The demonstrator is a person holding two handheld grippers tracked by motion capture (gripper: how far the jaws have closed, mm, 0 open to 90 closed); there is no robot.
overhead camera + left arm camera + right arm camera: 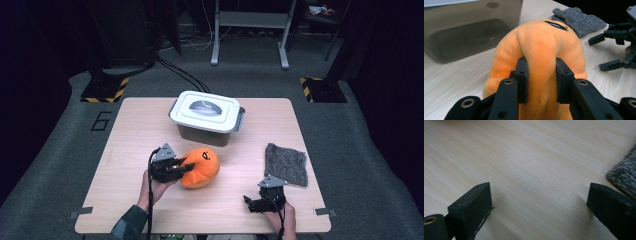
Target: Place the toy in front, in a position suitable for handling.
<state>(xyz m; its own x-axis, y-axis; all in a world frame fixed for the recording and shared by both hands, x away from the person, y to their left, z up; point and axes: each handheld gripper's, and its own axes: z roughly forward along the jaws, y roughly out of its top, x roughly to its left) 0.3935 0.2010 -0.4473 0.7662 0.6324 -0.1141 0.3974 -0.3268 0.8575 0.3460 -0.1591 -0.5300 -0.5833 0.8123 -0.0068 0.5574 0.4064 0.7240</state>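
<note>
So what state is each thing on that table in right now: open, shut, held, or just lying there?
Left gripper: shut on the orange plush toy, pinching a fold of it.
Orange plush toy: held, squeezed between the jaws, beside the box.
Right gripper: open, jaws wide apart above bare wood, holding nothing.
Storage box: lid on; whether the side latches are fastened, I cannot tell.
Grey cloth: lying flat on the table, untouched.

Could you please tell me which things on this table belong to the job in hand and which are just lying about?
In the job:
- orange plush toy, pinched between the left gripper's fingers
- lidded box just behind it, probably

Lying about:
- grey cloth, beside the open right gripper
</note>
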